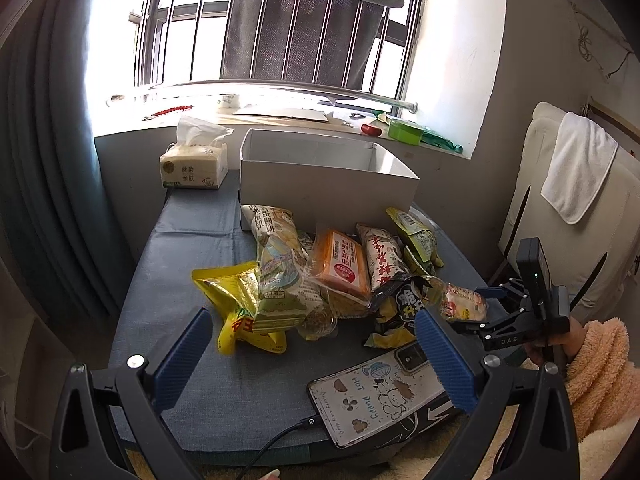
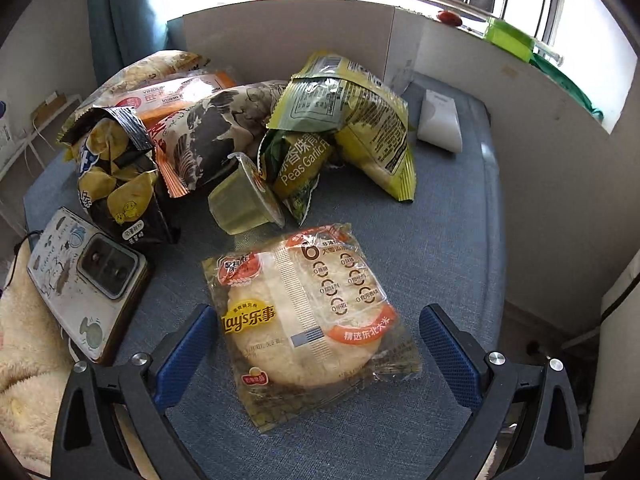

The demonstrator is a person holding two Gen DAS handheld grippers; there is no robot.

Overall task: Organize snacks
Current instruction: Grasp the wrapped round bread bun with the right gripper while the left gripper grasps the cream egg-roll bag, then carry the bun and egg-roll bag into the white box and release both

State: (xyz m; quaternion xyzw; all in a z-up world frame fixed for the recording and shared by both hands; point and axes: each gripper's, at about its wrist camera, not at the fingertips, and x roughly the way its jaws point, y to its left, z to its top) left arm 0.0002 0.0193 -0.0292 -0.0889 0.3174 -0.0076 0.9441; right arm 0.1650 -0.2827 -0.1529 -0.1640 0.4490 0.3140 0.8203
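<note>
From the left wrist view, the left gripper [image 1: 314, 350] hangs with its blue fingers [image 1: 182, 364] spread wide and grasping nothing; the snack pile lies just ahead of the fingertips on the blue tabletop [image 1: 192, 272], with a yellow bag [image 1: 240, 308] nearest the left finger and a black chip bag [image 1: 394, 312] near the right finger. Beyond the pile stands a white box [image 1: 328, 184], open at the top; its inside is hidden from here. A phone [image 1: 380, 396] lies just under the right finger. From the right wrist view, the right gripper [image 2: 314, 350] is also released, and a Lay's rice cracker pack [image 2: 308, 324] lies flat between its fingers [image 2: 448, 354], touching neither. Ahead lie a jelly cup [image 2: 244, 200] and a green pea bag [image 2: 300, 164]
</note>
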